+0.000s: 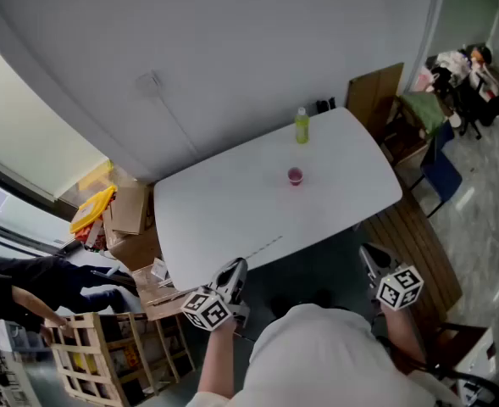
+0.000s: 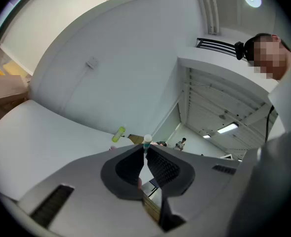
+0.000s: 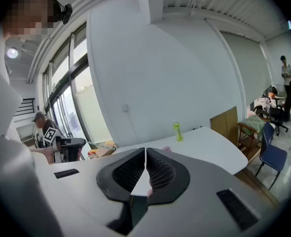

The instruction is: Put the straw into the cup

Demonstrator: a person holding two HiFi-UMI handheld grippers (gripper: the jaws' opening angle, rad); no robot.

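Observation:
A small pink cup (image 1: 295, 175) stands near the middle of the white table (image 1: 224, 210), far ahead of both grippers. My left gripper (image 1: 239, 266) hovers at the table's near edge, shut on a thin straw (image 1: 264, 244) that sticks forward over the tabletop. In the left gripper view the straw's teal-and-white tip (image 2: 146, 141) pokes up between the closed jaws of the left gripper (image 2: 145, 150). My right gripper (image 1: 368, 251) hangs off the table's near right edge. Its jaws meet with nothing between them in the right gripper view (image 3: 145, 153), where the cup (image 3: 166, 148) peeks over them.
A green bottle (image 1: 302, 125) stands at the table's far edge beyond the cup. Cardboard boxes (image 1: 130, 214) and a wooden crate (image 1: 88, 354) lie left of the table. Chairs and a small table (image 1: 418, 134) crowd the right side. A person (image 1: 29, 287) bends at the left.

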